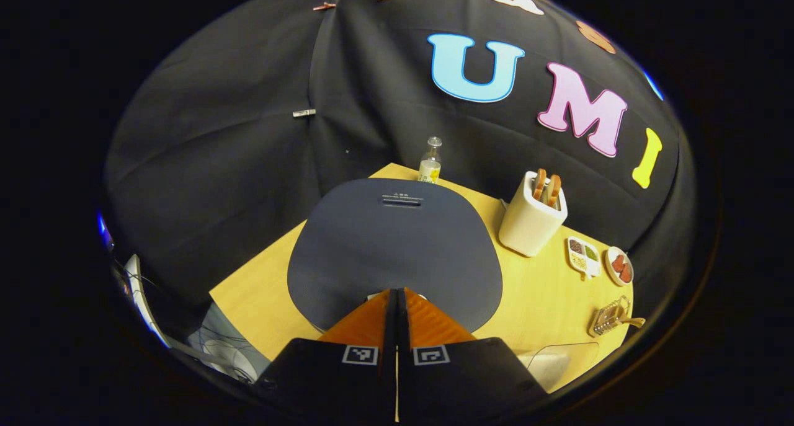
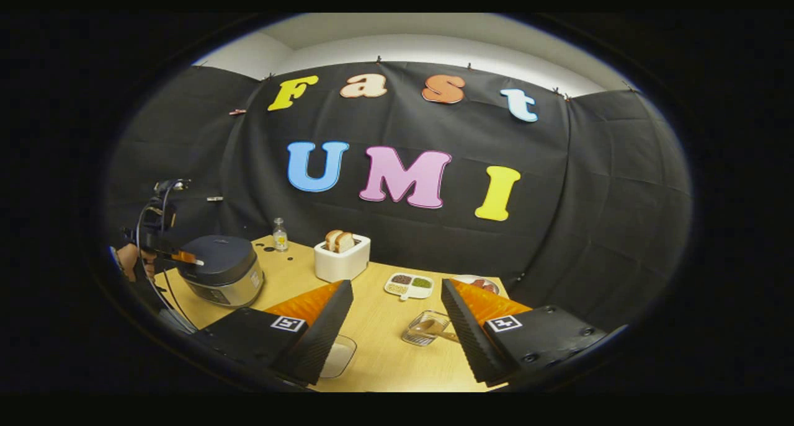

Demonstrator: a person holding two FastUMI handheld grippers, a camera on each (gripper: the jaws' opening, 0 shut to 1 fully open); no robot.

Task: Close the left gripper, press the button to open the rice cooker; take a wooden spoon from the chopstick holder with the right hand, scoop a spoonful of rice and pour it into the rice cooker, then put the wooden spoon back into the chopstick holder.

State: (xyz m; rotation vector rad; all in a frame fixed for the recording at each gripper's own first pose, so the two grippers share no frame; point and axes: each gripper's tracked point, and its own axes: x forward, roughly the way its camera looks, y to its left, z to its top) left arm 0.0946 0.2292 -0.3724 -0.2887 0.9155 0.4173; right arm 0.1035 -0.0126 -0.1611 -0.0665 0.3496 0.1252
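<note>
The dark rice cooker (image 1: 397,246) has its lid down. My left gripper (image 1: 397,292) is shut, its tips resting at the lid's near edge, and whatever lies under them is hidden. In the right gripper view the cooker (image 2: 223,268) stands at the left of the table, with the left gripper (image 2: 197,262) touching its top and a hand (image 2: 127,258) behind it. My right gripper (image 2: 397,284) hangs open above the table with nothing between its fingers. Just beyond it lies a clear holder (image 2: 428,328) with a wooden spoon (image 2: 441,333) in it. The holder (image 1: 611,317) sits far right in the left gripper view.
A white toaster (image 2: 341,258) holding bread, a small bottle (image 2: 280,235), a compartment dish (image 2: 409,284) and a small plate (image 2: 481,283) stand toward the back of the wooden table (image 2: 378,327). A clear container (image 2: 338,355) sits near the front edge.
</note>
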